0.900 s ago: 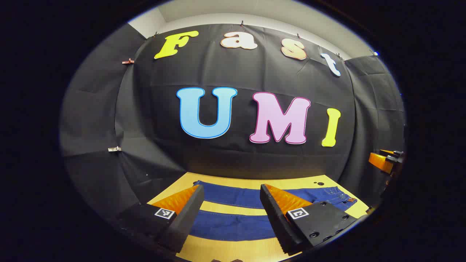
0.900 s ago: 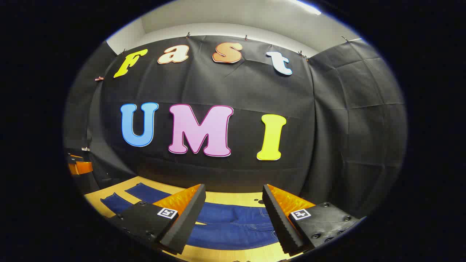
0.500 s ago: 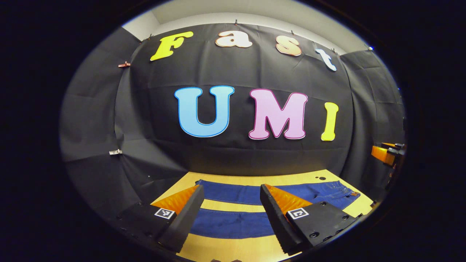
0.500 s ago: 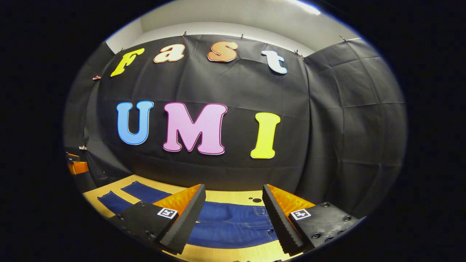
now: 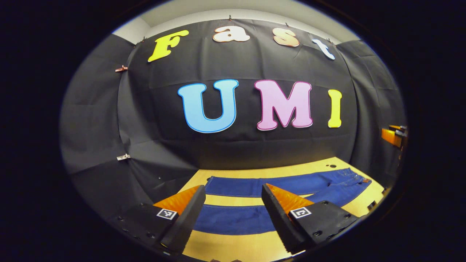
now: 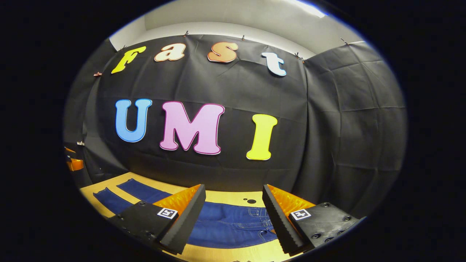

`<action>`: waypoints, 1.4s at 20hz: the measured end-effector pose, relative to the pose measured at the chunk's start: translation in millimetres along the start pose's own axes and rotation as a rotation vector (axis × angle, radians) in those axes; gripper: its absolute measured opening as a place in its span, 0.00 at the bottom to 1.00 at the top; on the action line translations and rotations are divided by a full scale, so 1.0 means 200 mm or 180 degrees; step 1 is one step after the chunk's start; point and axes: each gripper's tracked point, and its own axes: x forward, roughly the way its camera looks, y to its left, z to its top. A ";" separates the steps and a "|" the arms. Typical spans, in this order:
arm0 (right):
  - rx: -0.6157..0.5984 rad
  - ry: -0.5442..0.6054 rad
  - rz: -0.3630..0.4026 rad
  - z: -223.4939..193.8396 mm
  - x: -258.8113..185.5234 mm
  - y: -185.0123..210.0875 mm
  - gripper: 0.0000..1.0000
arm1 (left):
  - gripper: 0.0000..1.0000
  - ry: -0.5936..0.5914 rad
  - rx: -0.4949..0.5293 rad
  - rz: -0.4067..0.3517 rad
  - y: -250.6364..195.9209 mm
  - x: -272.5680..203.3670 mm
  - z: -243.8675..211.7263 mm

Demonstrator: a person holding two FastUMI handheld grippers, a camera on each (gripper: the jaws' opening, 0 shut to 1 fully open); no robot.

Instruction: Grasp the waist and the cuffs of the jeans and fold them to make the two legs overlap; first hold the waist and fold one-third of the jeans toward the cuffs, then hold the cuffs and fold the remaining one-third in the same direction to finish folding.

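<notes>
The jeans [image 5: 280, 185] lie flat and unfolded on the wooden table [image 5: 233, 247], both legs spread apart with a strip of table between them; the waist [image 6: 251, 218] sits at the right end. The left gripper [image 5: 231, 214] hangs above the legs with its fingers released and holding nothing; the right gripper [image 6: 233, 218] hovers over the waist, fingers likewise spread and empty.

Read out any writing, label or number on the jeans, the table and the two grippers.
No readable text.
Square coded markers on left gripper and right gripper: patterns, not words.
Waist of the jeans: any label too small to read.
On the table: no writing.
</notes>
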 end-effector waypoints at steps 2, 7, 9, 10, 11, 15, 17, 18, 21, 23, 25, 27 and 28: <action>-0.0052 -0.0005 -0.0051 0.00 0.01 -0.05 0.96 | 0.97 0.0070 0.0240 0.0013 0.12 0.03 -0.05; -0.0185 0.0021 -0.0135 -0.01 0.04 -0.15 0.94 | 0.98 0.0562 0.0812 0.0012 0.48 0.15 -0.34; -0.0183 0.0015 -0.0110 -0.01 0.04 -0.15 0.96 | 0.98 0.0790 0.1271 -0.0006 0.63 0.21 -0.48; -0.0198 0.0022 -0.0112 -0.02 0.05 -0.16 0.96 | 0.98 0.0886 0.1532 -0.0070 0.68 0.25 -0.56; -0.0239 0.0044 -0.0116 -0.04 0.06 -0.17 0.96 | 0.98 0.1013 0.1824 -0.0168 0.72 0.30 -0.64; -0.0523 0.0183 -0.0126 -0.14 0.08 -0.23 0.96 | 0.98 0.1477 0.2951 -0.0753 0.80 0.40 -1.03; -0.0519 0.0166 -0.0232 -0.15 0.08 -0.28 0.96 | 0.98 0.1646 0.3450 -0.0992 0.82 0.45 -1.18; -0.0514 0.0152 -0.0279 -0.15 0.08 -0.29 0.96 | 0.98 0.1690 0.3661 -0.1128 0.81 0.46 -1.25; -0.0671 0.0236 -0.0337 -0.23 0.09 -0.33 0.96 | 0.98 0.1786 0.4092 -0.1432 0.80 0.52 -1.38; -0.0765 0.0331 -0.0382 -0.29 0.09 -0.36 0.94 | 0.98 0.1859 0.4233 -0.1502 0.83 0.59 -1.47; -0.0685 0.0303 -0.0532 -0.30 0.10 -0.43 0.96 | 0.98 0.1850 0.4374 -0.1611 0.84 0.66 -1.52; -0.0655 0.0320 -0.0715 -0.35 0.13 -0.51 0.96 | 0.93 0.1692 0.4460 -0.1654 0.81 0.71 -1.51; -0.0708 0.0368 -0.0745 -0.40 0.14 -0.54 0.95 | 0.93 0.1658 0.4437 -0.1662 0.79 0.75 -1.50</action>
